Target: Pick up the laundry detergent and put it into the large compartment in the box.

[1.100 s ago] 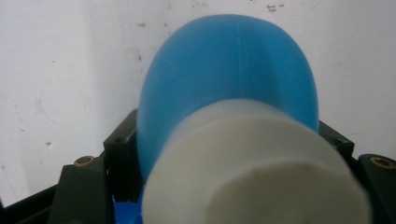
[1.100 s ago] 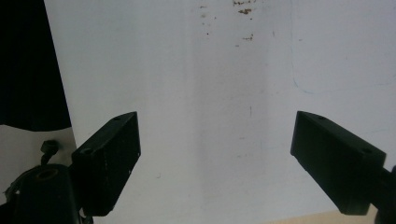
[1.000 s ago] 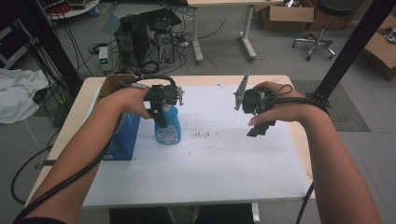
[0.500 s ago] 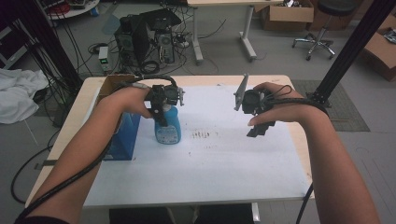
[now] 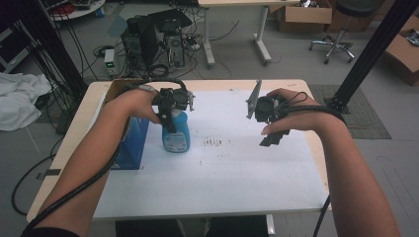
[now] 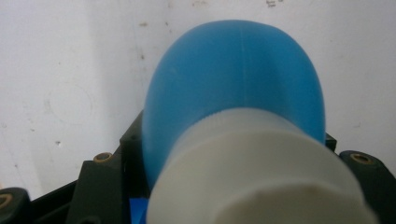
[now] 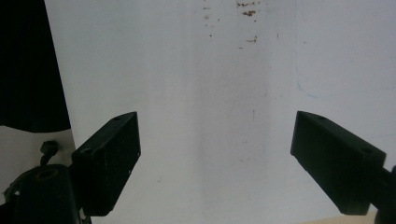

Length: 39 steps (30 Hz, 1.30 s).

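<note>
Left side of desk (image 5: 296,197), white sheet on top. A blue box (image 5: 132,143) stands near the left edge. Just right of it a blue bottle (image 5: 176,136) stands upright on the sheet, long axis vertical, label facing the person.

Left hand-held gripper (image 5: 170,116) sits on the bottle from above, at the neck. In the left gripper view the bottle (image 6: 233,107) runs straight away from the camera, white cap (image 6: 257,172) nearest, black jaws flanking it on both sides: judged clamped on the bottle just under the cap. Exact contact faces are hidden behind the cap.

Between the two hands, a patch of small dark marks (image 5: 215,143) on the sheet.

Right hand-held gripper (image 5: 272,138) hangs over the sheet toward the right edge, well apart from the bottle, jaws spread wide with nothing between them (image 7: 215,158). The bottle lies to its left; the left hand is clearly the nearer one.

Bottle base and nozzle type cannot be made out.
</note>
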Each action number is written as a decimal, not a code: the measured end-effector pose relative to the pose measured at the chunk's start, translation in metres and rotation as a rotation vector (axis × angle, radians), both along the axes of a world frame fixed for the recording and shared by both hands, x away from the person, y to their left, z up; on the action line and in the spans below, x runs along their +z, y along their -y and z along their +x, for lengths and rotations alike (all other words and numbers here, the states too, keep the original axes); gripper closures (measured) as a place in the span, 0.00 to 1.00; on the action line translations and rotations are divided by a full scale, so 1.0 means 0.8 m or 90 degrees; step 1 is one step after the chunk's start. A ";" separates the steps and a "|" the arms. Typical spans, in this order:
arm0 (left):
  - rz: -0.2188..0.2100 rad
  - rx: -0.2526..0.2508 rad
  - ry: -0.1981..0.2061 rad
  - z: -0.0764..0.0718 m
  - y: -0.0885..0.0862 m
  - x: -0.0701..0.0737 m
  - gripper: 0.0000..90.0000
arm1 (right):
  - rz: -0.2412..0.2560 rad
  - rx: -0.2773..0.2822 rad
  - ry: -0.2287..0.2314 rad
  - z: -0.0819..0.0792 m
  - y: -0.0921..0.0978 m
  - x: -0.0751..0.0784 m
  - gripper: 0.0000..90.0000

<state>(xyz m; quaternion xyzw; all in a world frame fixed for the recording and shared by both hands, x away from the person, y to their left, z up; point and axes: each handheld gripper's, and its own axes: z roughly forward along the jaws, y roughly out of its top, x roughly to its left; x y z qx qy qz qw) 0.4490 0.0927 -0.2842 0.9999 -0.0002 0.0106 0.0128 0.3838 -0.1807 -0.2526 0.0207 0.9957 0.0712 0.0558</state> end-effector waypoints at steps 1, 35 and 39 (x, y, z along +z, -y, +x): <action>-0.002 0.006 -0.003 -0.001 -0.001 0.003 0.43 | 0.000 0.000 0.000 0.000 -0.001 -0.001 0.18; -0.007 0.341 -0.012 -0.039 -0.012 0.144 0.43 | -0.013 0.040 0.009 -0.007 -0.012 -0.008 0.18; -0.006 0.401 -0.010 -0.040 -0.015 0.164 0.43 | -0.012 0.040 0.009 -0.005 -0.014 -0.008 0.18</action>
